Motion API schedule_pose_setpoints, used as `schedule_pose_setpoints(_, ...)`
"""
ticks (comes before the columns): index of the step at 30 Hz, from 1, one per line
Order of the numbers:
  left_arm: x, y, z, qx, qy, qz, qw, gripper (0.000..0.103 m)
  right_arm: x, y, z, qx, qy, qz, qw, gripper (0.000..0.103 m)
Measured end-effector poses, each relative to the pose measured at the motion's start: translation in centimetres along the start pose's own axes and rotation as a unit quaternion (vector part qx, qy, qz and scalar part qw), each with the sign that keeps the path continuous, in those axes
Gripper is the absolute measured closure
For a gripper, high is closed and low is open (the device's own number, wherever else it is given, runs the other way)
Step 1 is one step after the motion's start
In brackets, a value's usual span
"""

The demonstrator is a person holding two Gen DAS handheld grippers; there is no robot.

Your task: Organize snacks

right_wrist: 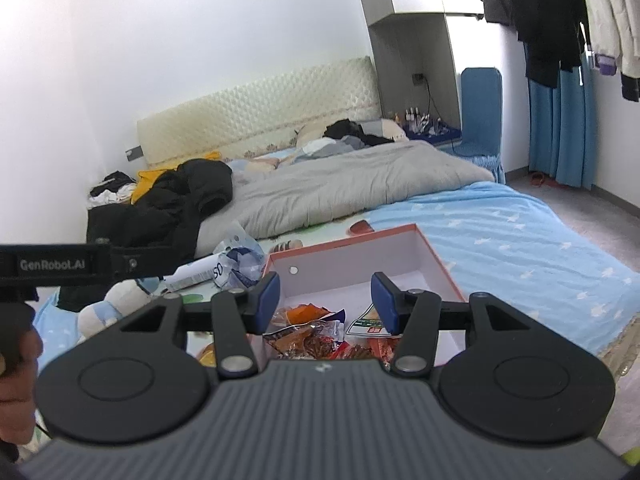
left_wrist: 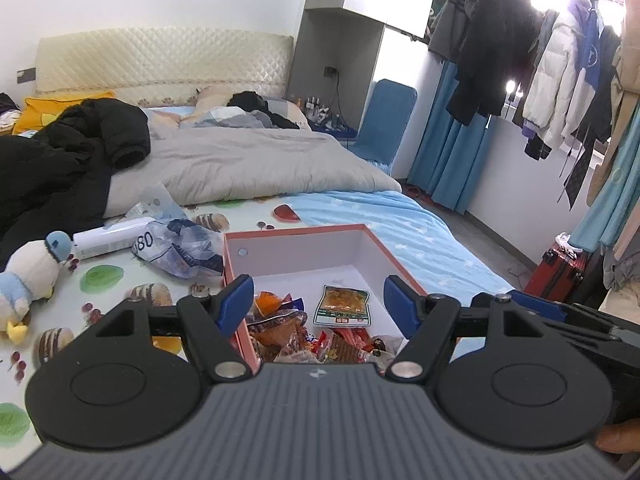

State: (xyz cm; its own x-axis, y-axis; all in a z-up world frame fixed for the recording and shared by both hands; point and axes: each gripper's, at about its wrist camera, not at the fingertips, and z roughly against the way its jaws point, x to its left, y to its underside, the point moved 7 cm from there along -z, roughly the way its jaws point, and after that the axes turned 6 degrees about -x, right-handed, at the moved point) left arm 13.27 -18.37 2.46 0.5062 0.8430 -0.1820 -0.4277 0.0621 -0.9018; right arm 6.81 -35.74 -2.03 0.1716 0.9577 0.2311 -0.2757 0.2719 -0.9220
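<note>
At far left a plush duck (left_wrist: 28,276) lies on the bed (left_wrist: 420,240). Lower middle, the left gripper (left_wrist: 319,304) hangs wide and empty over the box (left_wrist: 296,236) of snacks (left_wrist: 308,332). The right gripper (right_wrist: 325,300) is half-spread, empty too, over that box.

"GenRobot.AI" in pale letters on the black bar of the left gripper (right_wrist: 56,266). Digits, possibly "80", on the crumpled blue-and-white bag (left_wrist: 176,250). Snack packet print illegible.
</note>
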Motion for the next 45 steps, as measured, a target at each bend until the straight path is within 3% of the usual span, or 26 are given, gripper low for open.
schedule_pose_setpoints(11,-1.1,2.4,4.0,-0.009,-0.005,-0.009,0.9999,0.027,0.0,2.0,3.6,-0.004,0.003,-0.004,1.000,0.049)
schedule_pose_setpoints(29,1.6,6.3,0.7,0.027,-0.030,0.007,0.9992,0.027,-0.3,5.4,2.3,0.029,0.015,-0.005,0.999,0.049)
schedule_pose_setpoints(37,3.0,6.9,0.6,0.022,-0.048,0.023,0.9983,0.027,0.5,6.1,1.7,0.034,-0.006,0.000,0.999,0.049)
schedule_pose_setpoints(45,3.6,7.0,0.7,0.022,-0.052,0.020,0.9982,0.025,0.5,5.9,1.7,0.032,-0.001,0.002,0.999,0.049)
